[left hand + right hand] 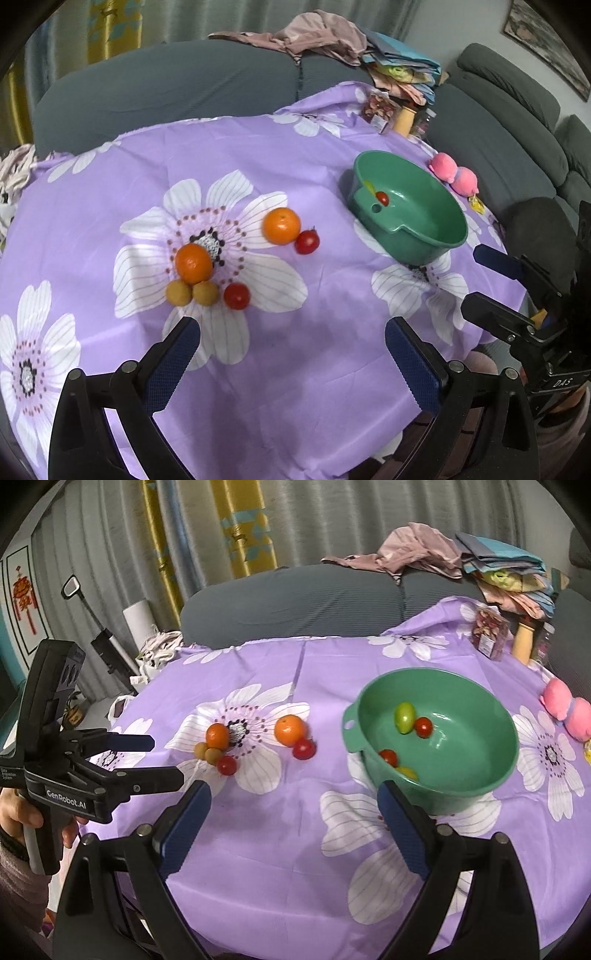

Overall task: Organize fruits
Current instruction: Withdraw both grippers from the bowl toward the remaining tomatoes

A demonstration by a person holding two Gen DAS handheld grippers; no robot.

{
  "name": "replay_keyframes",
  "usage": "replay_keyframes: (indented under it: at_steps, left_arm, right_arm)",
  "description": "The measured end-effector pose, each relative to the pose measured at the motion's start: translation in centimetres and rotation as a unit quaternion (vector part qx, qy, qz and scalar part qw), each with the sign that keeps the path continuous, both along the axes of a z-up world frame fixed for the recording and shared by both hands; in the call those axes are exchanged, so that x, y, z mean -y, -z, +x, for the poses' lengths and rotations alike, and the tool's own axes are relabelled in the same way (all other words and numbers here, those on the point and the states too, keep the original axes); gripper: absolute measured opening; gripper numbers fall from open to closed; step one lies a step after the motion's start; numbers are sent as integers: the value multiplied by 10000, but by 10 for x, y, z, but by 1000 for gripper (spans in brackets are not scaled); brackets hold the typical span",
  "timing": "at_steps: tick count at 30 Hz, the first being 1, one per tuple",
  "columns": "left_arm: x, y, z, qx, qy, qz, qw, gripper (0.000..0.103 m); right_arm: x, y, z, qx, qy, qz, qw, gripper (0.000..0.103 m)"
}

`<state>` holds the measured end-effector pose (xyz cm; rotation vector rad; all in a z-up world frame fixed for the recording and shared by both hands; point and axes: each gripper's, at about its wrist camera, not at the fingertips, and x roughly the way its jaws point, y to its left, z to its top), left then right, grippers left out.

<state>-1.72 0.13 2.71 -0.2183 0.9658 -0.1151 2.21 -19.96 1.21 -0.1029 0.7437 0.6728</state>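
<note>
**Fruit sorting: part done, six pieces still out on the cloth**

Item: green bowl (480,771). Stands on the right side of the desk (280,867), on the purple flowered cloth. Contents as the right wrist view shows them: one green oval fruit (405,717) touching a red tomato (423,726) toward the far side of the bowl floor; a second red tomato (388,757) and a yellow fruit (407,772) against the near wall. Four pieces in, as far as can be seen (the near wall may hide more).

Item: loose fruit, left cluster. One orange (193,263), two small tan fruits (178,291) (205,292) touching it on the near side, one red tomato (236,295) just right of them. All sit on the large white flower, well apart from the bowl.

Item: loose fruit, middle pair. A second orange (281,225) with a red tomato (307,241) touching its right near side, between the cluster and the bowl.

Item: left hand-held gripper (291,354). Released, jaws wide, nothing between them; hangs over bare cloth near the left cluster.

Item: right hand-held gripper (293,819). Released and empty, just near of the bowl.

Judgement: under halfway. Six pieces remain to go in; the left cluster looks the natural pick for the left side, the middle pair for either. Touching fruits may roll when one is lifted.
</note>
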Motion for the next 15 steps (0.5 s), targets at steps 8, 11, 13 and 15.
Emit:
replay_keyframes:
  at_steps: [8,11,13,15]
  left_arm:
    - [-8,13,-2,-160,-65,-124,9998,100]
    - [-11,14,-2,-165,-69,-138,9997,100]
    - [-11,14,-2,-160,-75,-153,9997,100]
    - [-12,15,-2,-174,-76,-154,9997,100]
  right_arm:
    - [-9,2,0,-43,-68,-117,9999,92]
    - [-12,3,2,-61,-66,-135,9999,92]
    - [-13,3,2,-67,-72,-138,9999,92]
    - [-14,4,3,-72,-88,-138,9998,92]
